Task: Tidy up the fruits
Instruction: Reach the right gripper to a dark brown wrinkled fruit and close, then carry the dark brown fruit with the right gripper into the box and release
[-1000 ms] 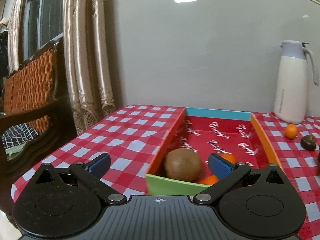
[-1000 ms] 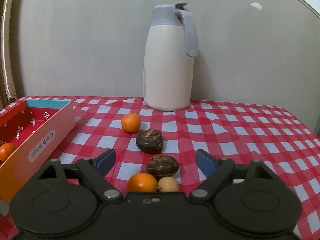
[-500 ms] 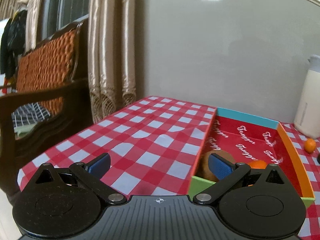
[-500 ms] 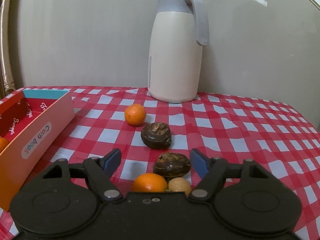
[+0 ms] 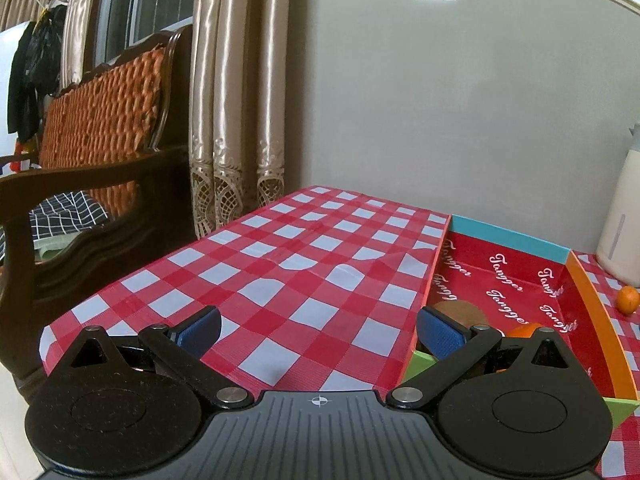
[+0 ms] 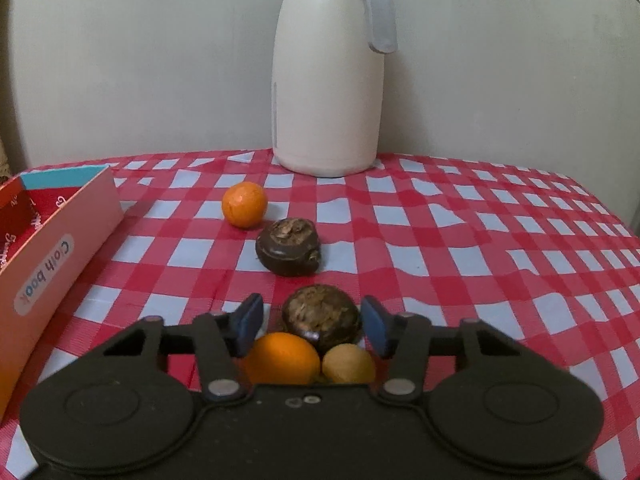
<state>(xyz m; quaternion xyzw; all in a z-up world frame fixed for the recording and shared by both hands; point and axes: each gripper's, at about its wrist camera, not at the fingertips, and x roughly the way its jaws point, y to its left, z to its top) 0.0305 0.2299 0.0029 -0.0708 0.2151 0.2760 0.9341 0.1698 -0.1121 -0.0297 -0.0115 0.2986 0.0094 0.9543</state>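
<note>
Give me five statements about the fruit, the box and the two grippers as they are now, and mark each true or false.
1. The right gripper is open, with a dark brown fruit between its fingers. True.
2. The left gripper grips an orange. False: it is open and holds nothing.
3. The box contains no fruit. False: a round brown fruit lies inside.
4. A white jug stands upright on the tablecloth. True.
5. The far orange sits inside the box. False: it lies on the tablecloth.
</note>
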